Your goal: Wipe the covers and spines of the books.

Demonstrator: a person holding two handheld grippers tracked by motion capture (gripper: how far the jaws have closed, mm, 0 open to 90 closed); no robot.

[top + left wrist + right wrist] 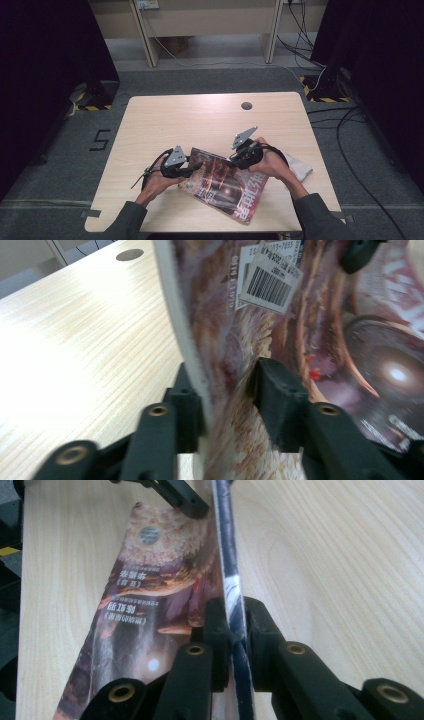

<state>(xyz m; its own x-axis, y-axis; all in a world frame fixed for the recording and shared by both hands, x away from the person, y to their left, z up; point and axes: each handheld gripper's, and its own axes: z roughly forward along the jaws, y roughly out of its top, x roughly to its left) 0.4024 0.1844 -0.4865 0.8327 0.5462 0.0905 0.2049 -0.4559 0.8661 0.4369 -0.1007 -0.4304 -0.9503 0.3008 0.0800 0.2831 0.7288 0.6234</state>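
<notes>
A paperback book [220, 185] with a dark reddish cover lies on the wooden table [200, 120] near its front edge. My right gripper [235, 161] is shut on the book's dark spine edge [227, 555], its pads pressed on both sides [231, 620]. My left gripper [197, 167] straddles the opposite corner. In the left gripper view the white page edge [187, 330] runs between the jaws [227, 385]. One jaw lies against the underside, and a strip of cover shows before the other. A barcode sticker [267, 282] sits on the cover.
A white cloth [300, 167] lies by the person's right wrist. A round cable hole [246, 105] sits near the table's far edge. Beyond the table are grey floor, trailing cables [345, 130] and wooden furniture legs.
</notes>
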